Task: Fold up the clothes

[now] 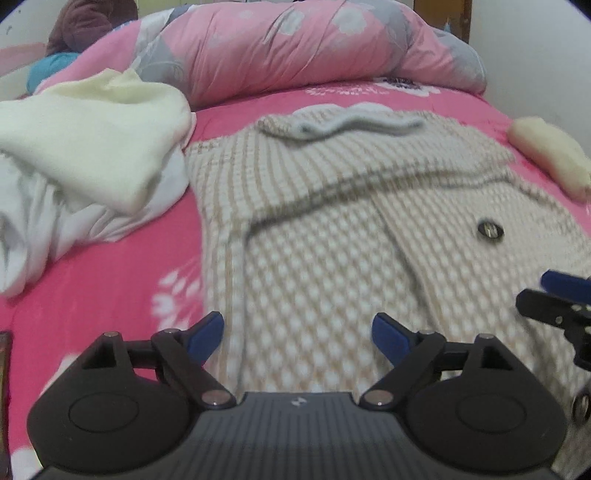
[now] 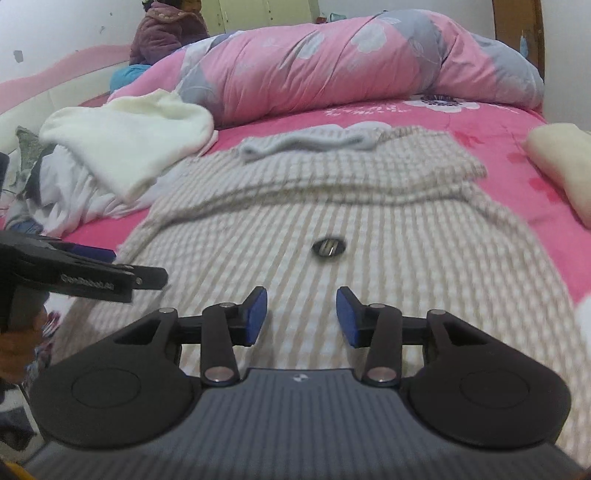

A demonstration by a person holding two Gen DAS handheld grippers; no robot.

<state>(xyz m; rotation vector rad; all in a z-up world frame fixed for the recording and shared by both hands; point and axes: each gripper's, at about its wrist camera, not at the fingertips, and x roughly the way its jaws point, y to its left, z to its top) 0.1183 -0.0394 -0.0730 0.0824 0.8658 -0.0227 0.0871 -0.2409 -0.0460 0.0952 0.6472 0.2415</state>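
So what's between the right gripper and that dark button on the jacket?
Only bare checked jacket fabric lies between the right gripper and the button, in the right wrist view.

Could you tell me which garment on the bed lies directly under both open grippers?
The beige waffle-knit cardigan with the dark button; the cream fleece sits off left, untouched.

A rolled pink and grey floral quilt (image 2: 369,62) lies across the far end of the bed (image 2: 517,184), on its bright pink sheet. Behind the quilt, at the left, sits a person in a purple padded jacket (image 2: 166,33).
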